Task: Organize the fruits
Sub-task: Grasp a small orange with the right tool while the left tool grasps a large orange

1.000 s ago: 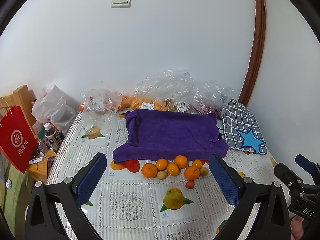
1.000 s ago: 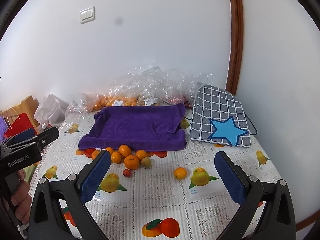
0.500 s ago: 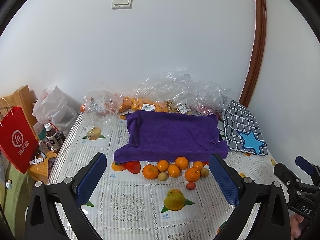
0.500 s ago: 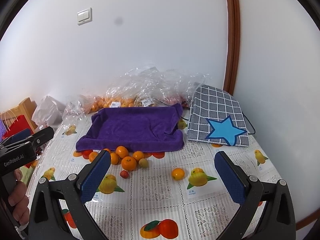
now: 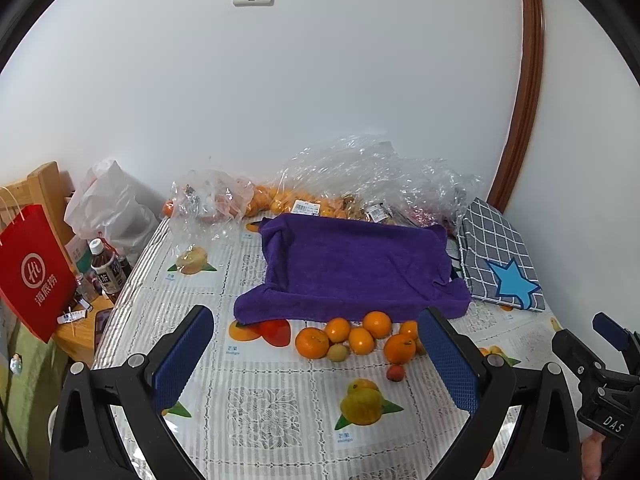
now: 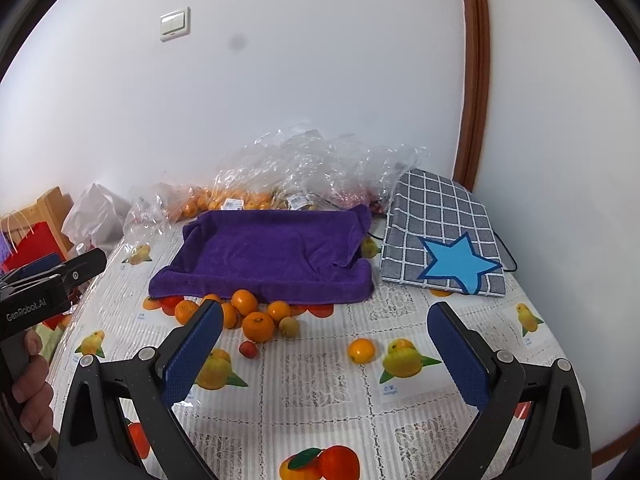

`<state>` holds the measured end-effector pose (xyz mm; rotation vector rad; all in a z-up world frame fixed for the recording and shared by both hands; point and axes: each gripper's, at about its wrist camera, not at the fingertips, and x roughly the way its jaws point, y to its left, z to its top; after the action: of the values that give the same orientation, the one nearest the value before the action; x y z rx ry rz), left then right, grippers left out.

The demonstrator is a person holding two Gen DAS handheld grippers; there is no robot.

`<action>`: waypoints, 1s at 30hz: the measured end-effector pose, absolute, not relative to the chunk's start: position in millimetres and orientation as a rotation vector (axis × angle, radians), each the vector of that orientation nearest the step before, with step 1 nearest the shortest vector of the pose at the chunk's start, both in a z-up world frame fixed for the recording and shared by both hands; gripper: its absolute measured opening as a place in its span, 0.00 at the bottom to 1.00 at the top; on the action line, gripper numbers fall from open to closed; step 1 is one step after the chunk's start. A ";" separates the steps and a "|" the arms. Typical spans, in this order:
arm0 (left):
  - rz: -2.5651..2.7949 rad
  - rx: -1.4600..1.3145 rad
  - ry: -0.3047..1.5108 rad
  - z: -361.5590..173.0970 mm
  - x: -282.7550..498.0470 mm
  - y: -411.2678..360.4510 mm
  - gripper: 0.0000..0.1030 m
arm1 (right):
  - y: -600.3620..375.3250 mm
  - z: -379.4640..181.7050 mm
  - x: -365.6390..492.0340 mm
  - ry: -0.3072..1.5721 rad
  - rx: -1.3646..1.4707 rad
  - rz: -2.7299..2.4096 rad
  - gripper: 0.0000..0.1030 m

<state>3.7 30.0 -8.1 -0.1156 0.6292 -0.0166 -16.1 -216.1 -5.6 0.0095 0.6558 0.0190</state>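
Observation:
Several oranges [image 5: 352,338] lie clustered on the table in front of a purple towel-lined tray [image 5: 352,268]; they also show in the right wrist view [image 6: 258,326], before the tray [image 6: 272,252]. A small yellow-green fruit [image 5: 337,353] and a small red fruit [image 5: 395,373] lie among them. One orange [image 6: 361,350] lies apart to the right. My left gripper [image 5: 316,356] is open and empty, above the table short of the cluster. My right gripper [image 6: 326,354] is open and empty, near the lone orange.
Clear plastic bags [image 5: 360,176] with more oranges lie behind the tray by the wall. A checked grey cloth with a blue star [image 6: 444,240] sits to the right. A red paper bag [image 5: 32,276], a bottle [image 5: 105,272] and a white bag stand off the table's left edge.
Both views shifted slightly; the table contents sit a little lower and nearer. Both grippers stay open and empty. No fruit moved.

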 end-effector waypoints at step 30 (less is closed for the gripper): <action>-0.062 -0.040 0.791 -115.5 65.3 37.7 0.90 | -267.5 -164.2 57.5 0.928 0.091 -0.037 0.57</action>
<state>65.3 37.7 -115.5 -0.0400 0.7907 -0.0624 57.5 -267.5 -164.2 0.0908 0.9277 -0.0369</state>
